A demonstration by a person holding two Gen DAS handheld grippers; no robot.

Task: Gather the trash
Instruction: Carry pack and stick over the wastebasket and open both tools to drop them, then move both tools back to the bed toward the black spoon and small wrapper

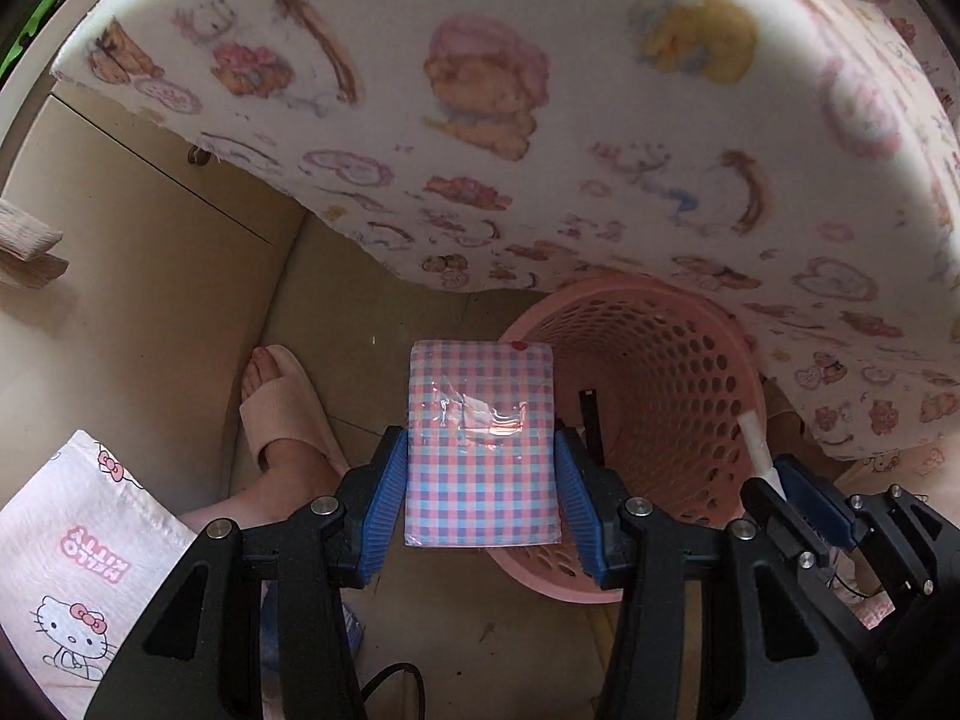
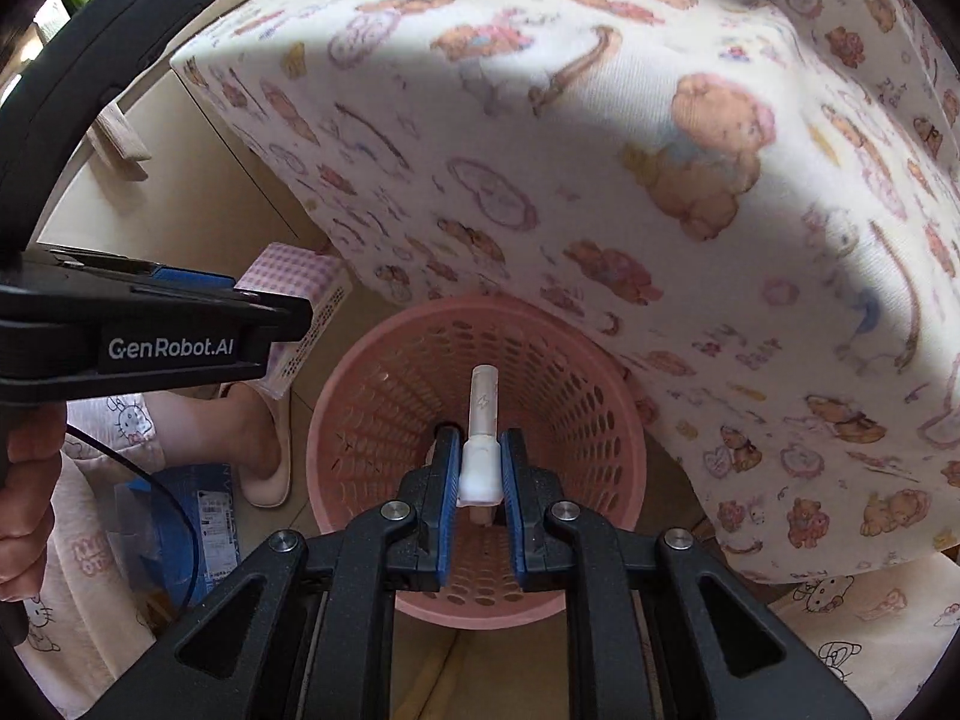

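Left side first: the left gripper [image 1: 480, 474] has its blue pads pressed against both long edges of a checked packet [image 1: 480, 444] — a flat rectangle in pink-and-blue gingham, wrapped in glossy film that catches the light near its middle, with a small red dot at its far corner; it hangs above the floor, its right edge over the rim of the pink basket [image 1: 690, 372]; from the right wrist view the same packet [image 2: 294, 276] shows a paler pink check and a side panel of dotted print, poking out past the left tool's black body.

Moving to the centre, the basket [image 2: 384, 420] stands on the tiled floor, a round pink plastic bin pierced all over with oval holes, tucked just under the edge of a cartoon-print cloth [image 2: 600, 150]; a slippered foot [image 1: 282, 414] sits to its left.

Now the right: the right gripper [image 2: 480, 480] pinches a white tube [image 2: 483, 420] — slim and cylindrical, wider at the squeezed base, faint marking on its barrel — held directly over the basket's mouth; in the left wrist view that tube [image 1: 757, 444] angles up from the right tool's tips.
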